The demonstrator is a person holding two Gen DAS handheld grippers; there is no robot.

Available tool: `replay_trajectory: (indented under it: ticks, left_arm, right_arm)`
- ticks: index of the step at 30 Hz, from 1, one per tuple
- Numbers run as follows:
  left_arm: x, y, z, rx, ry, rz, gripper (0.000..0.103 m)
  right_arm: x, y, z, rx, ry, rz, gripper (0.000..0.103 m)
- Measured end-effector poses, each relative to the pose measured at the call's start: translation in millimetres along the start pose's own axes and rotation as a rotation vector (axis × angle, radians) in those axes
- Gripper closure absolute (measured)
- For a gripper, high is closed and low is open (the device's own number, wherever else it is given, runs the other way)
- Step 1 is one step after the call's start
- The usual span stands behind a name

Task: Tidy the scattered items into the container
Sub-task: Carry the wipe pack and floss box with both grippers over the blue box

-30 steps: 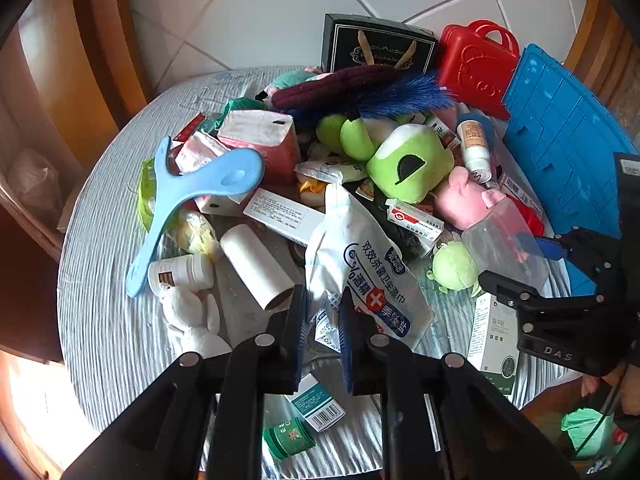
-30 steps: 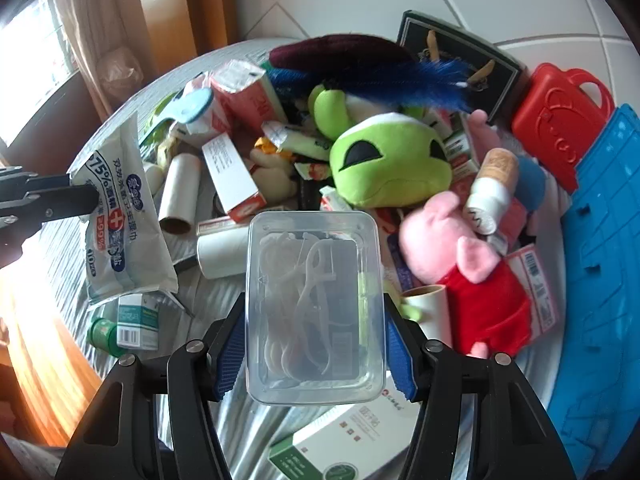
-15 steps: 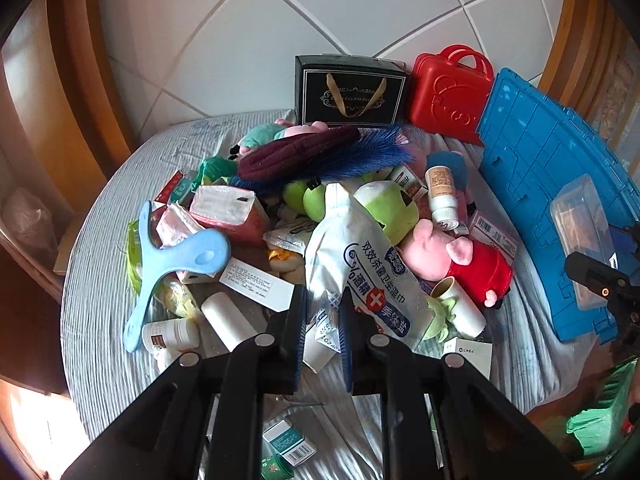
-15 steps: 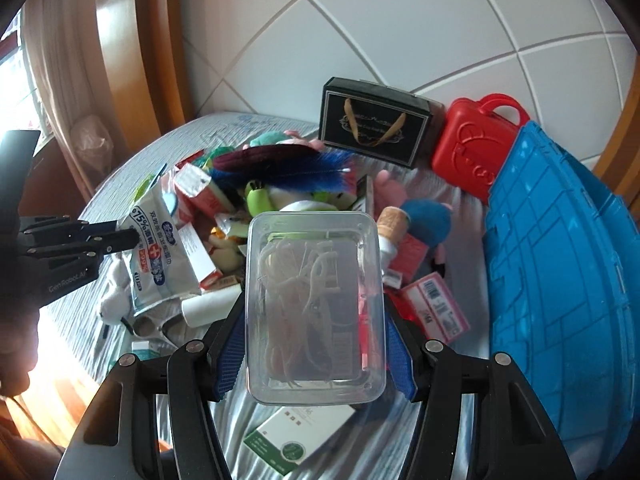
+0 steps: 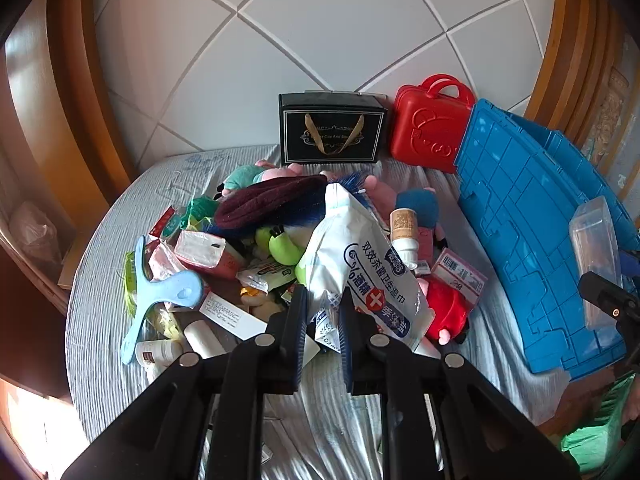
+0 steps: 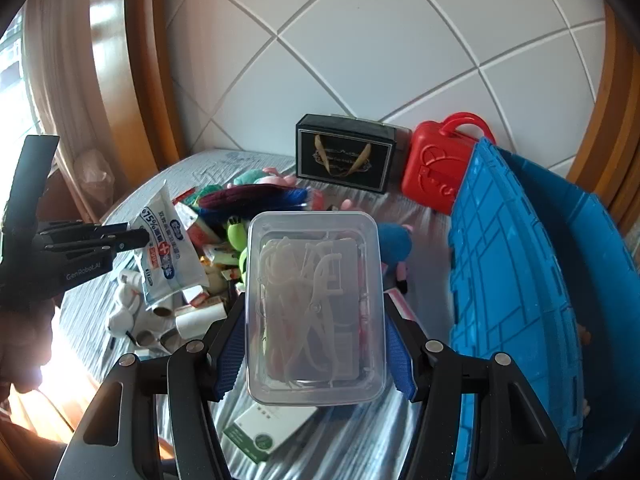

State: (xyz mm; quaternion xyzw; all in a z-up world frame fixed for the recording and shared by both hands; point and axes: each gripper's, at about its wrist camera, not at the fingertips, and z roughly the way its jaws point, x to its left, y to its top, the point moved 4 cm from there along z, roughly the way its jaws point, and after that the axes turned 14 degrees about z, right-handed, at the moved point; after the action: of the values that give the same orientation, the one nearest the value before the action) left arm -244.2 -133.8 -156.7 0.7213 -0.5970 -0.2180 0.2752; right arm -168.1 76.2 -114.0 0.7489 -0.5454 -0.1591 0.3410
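Left hand-held gripper (image 5: 323,322) clamped on wipes pack (image 5: 362,264); right hand-held gripper (image 6: 314,344) clasping clear box (image 6: 314,312), both angled downward.

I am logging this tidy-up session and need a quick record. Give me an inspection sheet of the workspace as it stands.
Surface: bed with grey striped sheet, mostly covered.
Job's things: blue crate at the right; wet wipes pack and clear floss pick box lifted above the pile.
Clutter: green plush, red plush, blue shoehorn, black gift box, red toy case, cartons and bottles heaped together.
Grippers: left gripper shut on the wipes pack; right gripper fingers clamp the floss box sides.
Cables: nothing seen.
Surroundings: white tiled wall, wooden frames either side.
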Motion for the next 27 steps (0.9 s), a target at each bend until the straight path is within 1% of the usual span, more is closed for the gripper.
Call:
replay_trajectory:
  ticks: [7,12,19,27]
  left_arm:
    - [-51.6,47.9,-18.2,-0.035,0.026,-0.003,0.089]
    - [-92.2,86.7,-22.1,-0.06,0.031,0.002,0.089]
    - [-154.2,140.6,-21.7,-0.108,0.019,0.046,0.089]
    - [-234.0,199.8,-7.4,-0.131,-0.022,0.146,0.089]
  right_arm:
    - [-57.9,22.5,-34.1,-0.047,0.022,0.024,0.043]
    - [-100.1,35.4,-51.4,-0.075,0.034,0.039,0.043]
    - [-167.9,50.2,-77.3,-0.12,0.027,0.082,0.043]
    - [-255.5,55.5,-103.7,-0.16,-0.028,0.174,0.043]
